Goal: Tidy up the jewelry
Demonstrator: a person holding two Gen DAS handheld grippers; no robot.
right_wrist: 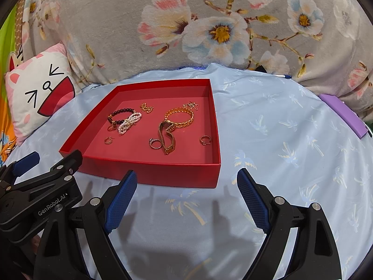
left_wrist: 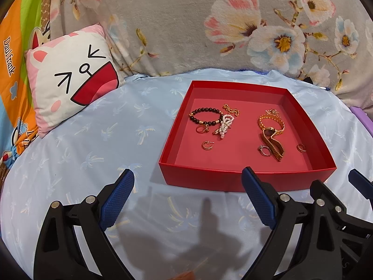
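A shallow red box (left_wrist: 233,182) (right_wrist: 163,172) lies on the pale blue sheet. Inside it are a black bead bracelet (left_wrist: 205,115) (right_wrist: 120,114), a white pearl piece (left_wrist: 225,126) (right_wrist: 129,123), a gold watch (left_wrist: 272,140) (right_wrist: 167,137), a gold chain bracelet (right_wrist: 180,116), small chains and several rings (left_wrist: 207,145) (right_wrist: 205,139). My left gripper (left_wrist: 187,182) is open and empty, just short of the box's near wall. My right gripper (right_wrist: 186,182) is open and empty at the box's near right corner. Each gripper shows at the edge of the other's view.
A cat-face cushion (left_wrist: 70,81) (right_wrist: 39,95) leans at the back left. A grey floral blanket (left_wrist: 186,23) (right_wrist: 209,23) rises behind the box. A purple flat object (right_wrist: 340,114) lies at the right edge of the sheet.
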